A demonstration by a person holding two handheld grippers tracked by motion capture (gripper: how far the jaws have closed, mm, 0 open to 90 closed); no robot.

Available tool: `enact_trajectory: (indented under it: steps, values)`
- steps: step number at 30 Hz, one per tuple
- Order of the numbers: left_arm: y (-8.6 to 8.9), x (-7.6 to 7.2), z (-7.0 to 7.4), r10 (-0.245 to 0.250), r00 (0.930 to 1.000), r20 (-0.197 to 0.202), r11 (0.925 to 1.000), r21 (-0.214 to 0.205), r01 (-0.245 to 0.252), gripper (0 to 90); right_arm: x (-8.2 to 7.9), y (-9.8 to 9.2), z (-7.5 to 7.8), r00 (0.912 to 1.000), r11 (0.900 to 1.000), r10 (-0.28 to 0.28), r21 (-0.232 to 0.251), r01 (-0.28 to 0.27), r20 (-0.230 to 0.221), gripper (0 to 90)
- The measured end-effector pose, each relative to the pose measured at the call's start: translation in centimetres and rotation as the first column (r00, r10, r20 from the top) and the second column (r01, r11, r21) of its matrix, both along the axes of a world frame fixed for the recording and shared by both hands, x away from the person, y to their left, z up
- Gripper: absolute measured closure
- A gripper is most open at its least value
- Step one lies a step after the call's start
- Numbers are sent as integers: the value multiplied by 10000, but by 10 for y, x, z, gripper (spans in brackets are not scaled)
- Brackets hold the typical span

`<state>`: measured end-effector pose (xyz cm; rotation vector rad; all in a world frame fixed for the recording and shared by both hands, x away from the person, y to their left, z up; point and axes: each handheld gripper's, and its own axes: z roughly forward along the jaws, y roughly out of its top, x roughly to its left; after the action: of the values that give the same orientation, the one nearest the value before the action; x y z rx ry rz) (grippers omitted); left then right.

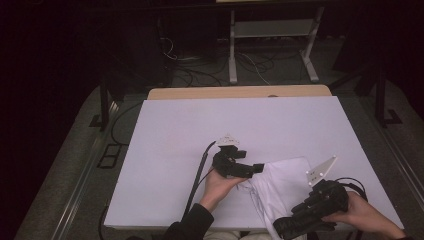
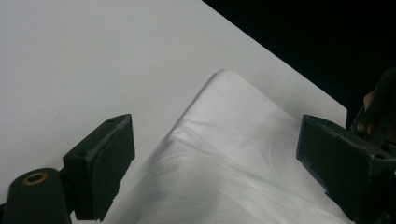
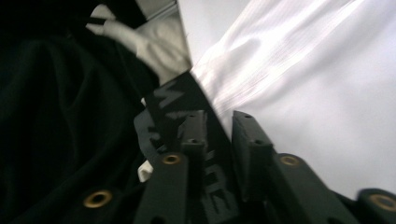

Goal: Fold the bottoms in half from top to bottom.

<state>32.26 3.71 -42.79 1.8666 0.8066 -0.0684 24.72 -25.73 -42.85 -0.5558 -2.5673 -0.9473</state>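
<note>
Your left gripper [image 1: 256,168] sits level over the white garment [image 1: 282,182], jaws spread wide. Your right gripper [image 1: 281,227] (jaws nearly together, a narrow gap between them) lies at the garment's near edge.

A white table [image 1: 175,150] stands before a grey metal stand [image 1: 272,30] and floor cables [image 1: 190,75].

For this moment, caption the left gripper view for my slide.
Left gripper with fingers spread wide over white garment on white table.

white cloth [image 1: 282,182] on table [image 1: 175,130], left claw [image 1: 257,168] touching
</note>
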Motion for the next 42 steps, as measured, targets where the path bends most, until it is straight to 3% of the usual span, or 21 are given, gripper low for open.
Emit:
enact_trajectory:
  steps: [8, 10, 14, 19, 33, 42]
  values:
    - [3, 1, 1, -84, 10000, -18, 10000, 26, 84, 91, 8, -15, 17, 9918, 9946, -978, 441, 943, 829, 512]
    - [3, 1, 1, -90, 10000, -12, 10000, 31, 90, 89, 10, -17, 20, 9854, 9916, -1262, 435, 1219, 1146, 431]
    - [3, 1, 1, -122, 9999, -61, 9999, 57, 122, 81, 17, -25, 24, 9775, 9838, -1721, 729, 1641, 1220, 297]
    - [4, 2, -1, -91, 9999, -130, 9999, 79, 92, 79, 25, -32, 26, 9593, 9704, -2382, 784, 2285, 1519, 150]
    - [10, 5, -6, 50, 9994, -345, 9996, 291, -40, 79, 62, -53, 23, 9193, 9339, -3541, 1176, 3377, 1718, 104]
    - [12, 5, -13, 45, 9987, -501, 9989, 462, -22, 85, 79, -62, 17, 8910, 9138, -4060, 1041, 3926, 2034, 138]
